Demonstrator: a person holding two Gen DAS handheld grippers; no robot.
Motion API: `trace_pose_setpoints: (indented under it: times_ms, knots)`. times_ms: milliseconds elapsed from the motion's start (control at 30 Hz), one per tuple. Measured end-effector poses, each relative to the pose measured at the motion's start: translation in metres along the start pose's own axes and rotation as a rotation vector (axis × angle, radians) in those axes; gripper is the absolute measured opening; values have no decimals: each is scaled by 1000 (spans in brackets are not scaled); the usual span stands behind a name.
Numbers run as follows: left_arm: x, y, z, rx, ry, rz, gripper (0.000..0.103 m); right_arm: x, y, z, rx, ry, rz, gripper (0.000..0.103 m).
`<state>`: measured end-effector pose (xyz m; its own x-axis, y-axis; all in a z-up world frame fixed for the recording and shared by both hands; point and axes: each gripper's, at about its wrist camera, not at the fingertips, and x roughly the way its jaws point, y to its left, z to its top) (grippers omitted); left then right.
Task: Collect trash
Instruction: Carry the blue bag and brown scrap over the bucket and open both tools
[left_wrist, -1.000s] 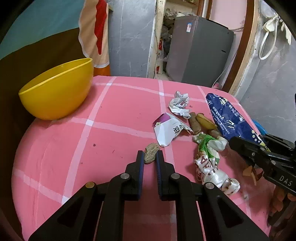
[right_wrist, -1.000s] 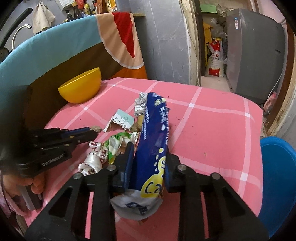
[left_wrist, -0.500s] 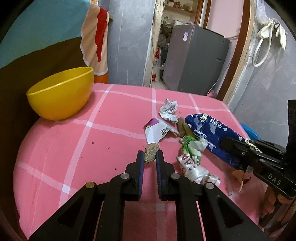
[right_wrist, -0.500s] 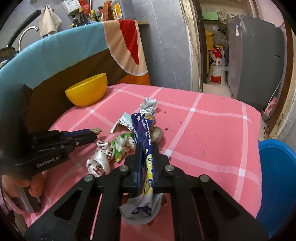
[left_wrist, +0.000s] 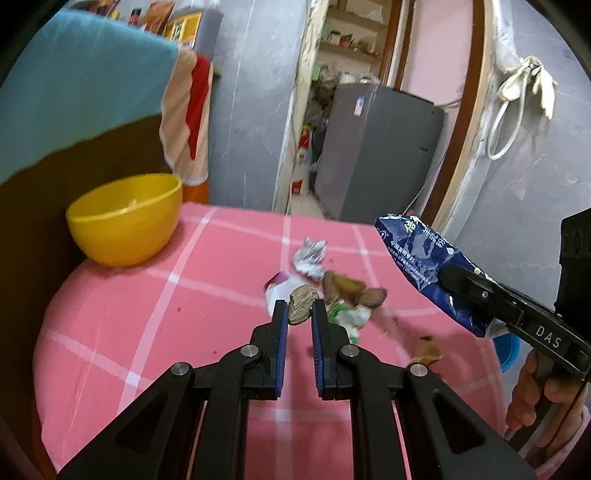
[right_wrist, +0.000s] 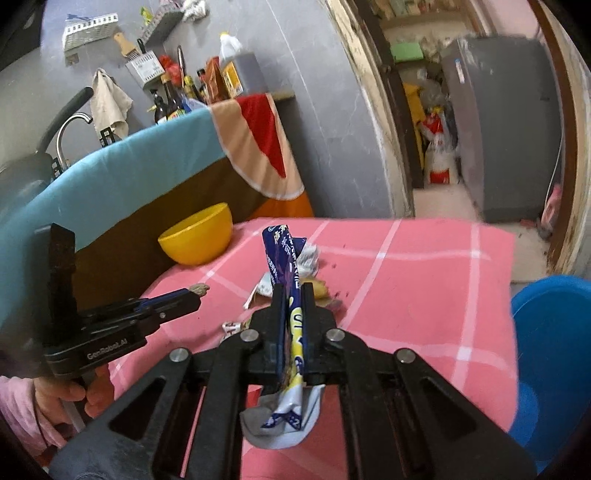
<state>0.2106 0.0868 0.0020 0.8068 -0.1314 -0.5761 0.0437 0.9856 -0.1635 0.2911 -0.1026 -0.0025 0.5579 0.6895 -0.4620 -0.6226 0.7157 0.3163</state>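
Blue wrapper (right_wrist: 291, 273): flattened, edge-on, pinched in right tool (right_wrist: 293, 291), raised off surface. Brown shell (left_wrist: 301, 303): clamped in left tool (left_wrist: 299, 308). Remaining scraps (left_wrist: 334, 284): crumpled pile, twelve o'clock from shell, on pink surface (left_wrist: 184, 295).

Yellow bowl (left_wrist: 125, 218) on pink checked tablecloth (left_wrist: 147, 314), grey appliance (left_wrist: 376, 155) beyond doorway, blue tub (right_wrist: 554, 350)

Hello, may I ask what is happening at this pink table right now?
A person is clearing trash with a handheld gripper in each hand. The right gripper is shut on a blue snack wrapper, held above the pink tablecloth. The left gripper pinches a small brown scrap between its fingers. More wrappers and peels lie on the cloth. A yellow bowl stands at the far left, a blue bin beside the table.
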Motion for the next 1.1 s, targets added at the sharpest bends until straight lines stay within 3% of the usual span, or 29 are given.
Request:
trace_pose_setpoints:
  times_ms: [233, 367, 733, 933, 1100]
  knots:
    - [-12, -23, 10, 16, -78, -30, 10, -23, -3, 5, 5, -85, 27, 6]
    - [-19, -37, 16, 29, -142, -47, 10, -43, -7, 9, -4, -160, 0, 6]
    - [-24, -91, 36, 60, -253, -173, 10, -116, 10, 12, -270, -443, -396, 6]
    - [-16, -135, 44, 94, -269, -256, 10, -145, -1, 9, -330, -517, -556, 7]
    - [0, -169, 46, 109, -251, -318, 10, -165, -23, 5, -305, -532, -624, 7]
